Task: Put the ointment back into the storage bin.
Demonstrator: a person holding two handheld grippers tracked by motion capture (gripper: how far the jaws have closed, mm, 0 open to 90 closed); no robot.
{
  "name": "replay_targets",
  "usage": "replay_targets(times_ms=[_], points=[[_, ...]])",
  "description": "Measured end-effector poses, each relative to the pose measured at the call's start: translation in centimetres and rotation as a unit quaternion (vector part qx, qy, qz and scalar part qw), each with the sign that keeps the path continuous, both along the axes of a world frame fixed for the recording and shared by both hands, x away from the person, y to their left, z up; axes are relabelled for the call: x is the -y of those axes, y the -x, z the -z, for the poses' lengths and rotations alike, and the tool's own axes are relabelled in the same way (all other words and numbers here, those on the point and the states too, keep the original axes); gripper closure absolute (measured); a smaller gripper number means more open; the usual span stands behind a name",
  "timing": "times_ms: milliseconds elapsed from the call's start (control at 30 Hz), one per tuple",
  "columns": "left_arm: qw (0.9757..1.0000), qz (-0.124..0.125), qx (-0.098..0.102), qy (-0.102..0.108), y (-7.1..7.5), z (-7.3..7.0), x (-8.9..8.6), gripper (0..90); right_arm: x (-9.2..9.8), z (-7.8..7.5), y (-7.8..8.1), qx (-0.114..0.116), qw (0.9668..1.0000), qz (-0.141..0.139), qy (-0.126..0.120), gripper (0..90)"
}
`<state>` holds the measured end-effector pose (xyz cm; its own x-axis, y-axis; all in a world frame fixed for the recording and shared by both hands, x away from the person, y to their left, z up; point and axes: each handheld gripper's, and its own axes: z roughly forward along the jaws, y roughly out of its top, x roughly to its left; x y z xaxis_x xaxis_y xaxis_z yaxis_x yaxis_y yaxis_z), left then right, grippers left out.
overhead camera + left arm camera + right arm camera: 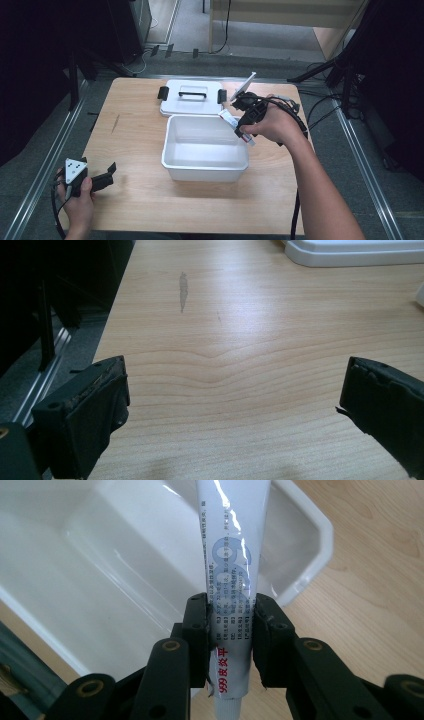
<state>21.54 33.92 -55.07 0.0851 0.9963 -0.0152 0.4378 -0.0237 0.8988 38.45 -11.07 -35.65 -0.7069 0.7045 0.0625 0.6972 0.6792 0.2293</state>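
The right gripper clamps a white tube over the white bin's right rim; the left gripper rests open near-left.

A: What carries it all?
B: A wooden table with a dark smear on it, well ahead of the left jaws.
A: And what lies on it?
B: A white tub, open, right under the right jaws. Its lid lies flat just beyond the tub, touching its far rim, black clips at both ends.
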Motion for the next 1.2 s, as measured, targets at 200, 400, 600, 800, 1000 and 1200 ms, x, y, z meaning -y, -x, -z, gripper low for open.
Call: replay_targets(times_ms=[200,400,600,800,1000,1200], points=[[1.0000,0.001,0.000,0.000,0.0,0.0,0.0,0.0,-0.8,0.1,0.5,0.015,0.9974,-0.070,-0.003,72.0],[1.0000,0.000,-0.001,0.001,0.0,0.0,0.0,0.0,-1.4,0.4,0.8,0.027,0.9913,-0.129,-0.005,72.0],[1.0000,0.001,-0.001,0.001,0.0,0.0,0.0,0.0,-2.1,0.9,1.3,0.034,0.9807,-0.193,0.004,72.0],[1.0000,0.001,0.000,0.003,0.0,0.0,-0.1,0.0,-2.5,1.3,1.1,0.042,0.9775,-0.207,-0.002,71.9],[1.0000,0.001,0.000,0.004,0.0,0.0,-0.1,0.0,-2.5,1.9,1.2,0.045,0.9739,-0.222,0.003,71.8],[1.0000,0.001,0.000,0.006,0.0,0.0,-0.1,0.0,-2.8,2.6,1.3,0.046,0.9695,-0.241,0.003,71.7]])
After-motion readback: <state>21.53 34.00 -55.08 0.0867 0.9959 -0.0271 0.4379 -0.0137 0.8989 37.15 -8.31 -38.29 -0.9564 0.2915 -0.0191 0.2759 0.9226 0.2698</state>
